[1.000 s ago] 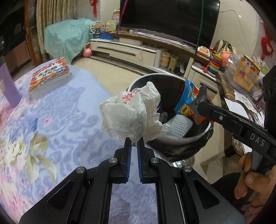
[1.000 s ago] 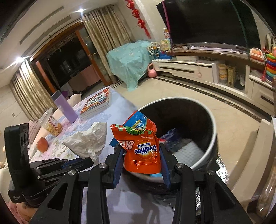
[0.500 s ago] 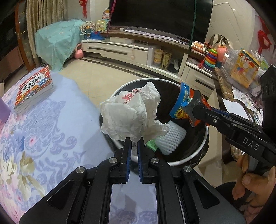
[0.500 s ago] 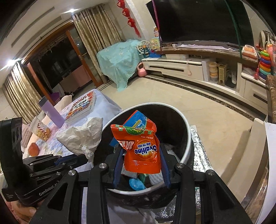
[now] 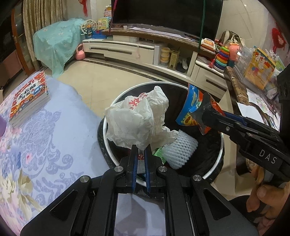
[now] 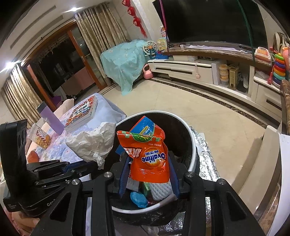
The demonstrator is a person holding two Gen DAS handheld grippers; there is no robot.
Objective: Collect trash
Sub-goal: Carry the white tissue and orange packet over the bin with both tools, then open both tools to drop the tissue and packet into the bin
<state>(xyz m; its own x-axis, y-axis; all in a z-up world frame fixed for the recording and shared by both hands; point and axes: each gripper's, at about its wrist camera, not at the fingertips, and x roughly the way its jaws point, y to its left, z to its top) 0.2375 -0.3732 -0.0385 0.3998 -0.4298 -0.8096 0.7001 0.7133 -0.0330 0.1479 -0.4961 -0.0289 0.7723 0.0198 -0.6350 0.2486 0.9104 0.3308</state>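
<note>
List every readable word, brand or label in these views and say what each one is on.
"Ovaline", upside down: orange pouch held in the right gripper.
"DAS": right gripper body, in the left wrist view.
"Gen", cut off: left gripper body, in the right wrist view.
Chinese characters on the pouch, red print on the crumpled wrapper, the book cover and the small jar's label: too small or blurred to read.

Warm indoor light — ceiling spots (image 6: 74, 9) glare, perhaps overexposed — with sharp centres and dark, bowed fisheye edges.
</note>
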